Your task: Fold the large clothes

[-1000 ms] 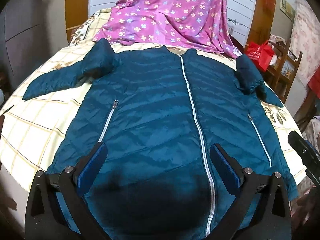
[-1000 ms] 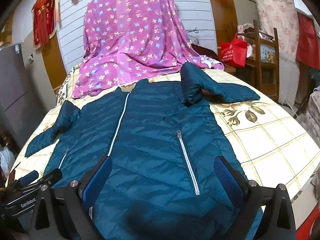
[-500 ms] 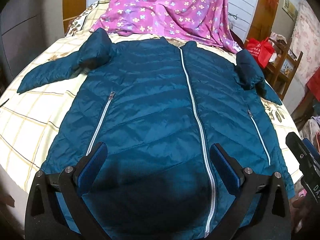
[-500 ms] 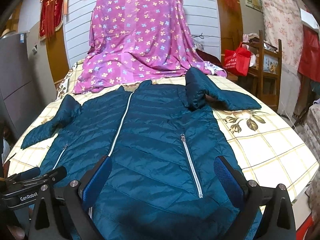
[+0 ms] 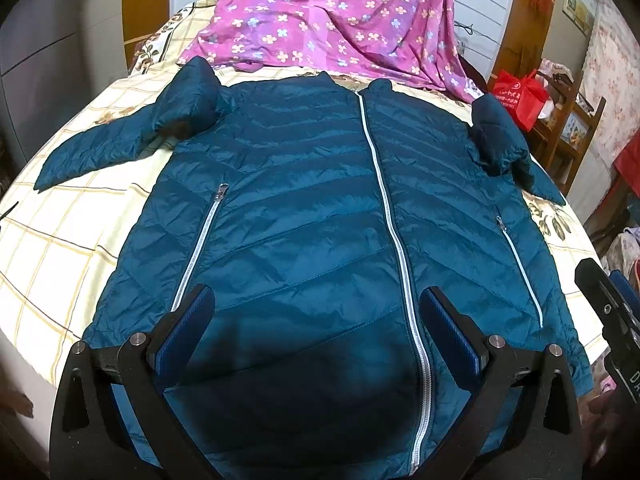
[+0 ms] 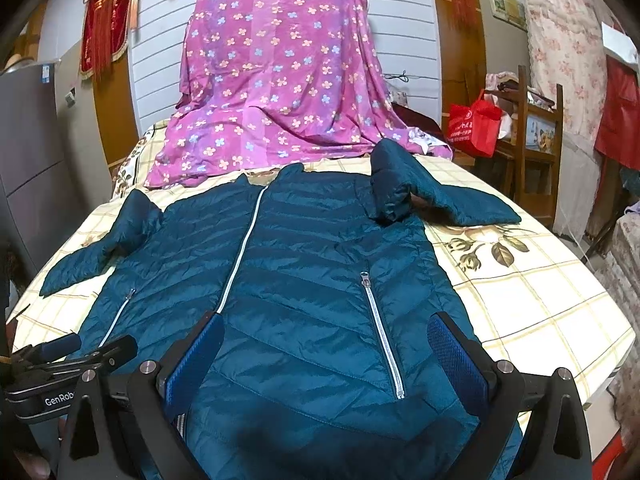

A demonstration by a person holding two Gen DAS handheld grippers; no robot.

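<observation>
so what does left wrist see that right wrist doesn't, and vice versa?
Only the left wrist view: the jacket's hem end of the main zipper and part of the right gripper's body at the frame's right edge.

Only the right wrist view: the red tasselled hanging on the wall, the grey fridge, and the left gripper's body, labelled GenRob.

Both: the teal puffer jacket lying zipped and front-up on the checked bedspread, both sleeves spread, the purple floral sheet behind the collar, the red bag, and open jaws on the left gripper and right gripper.
</observation>
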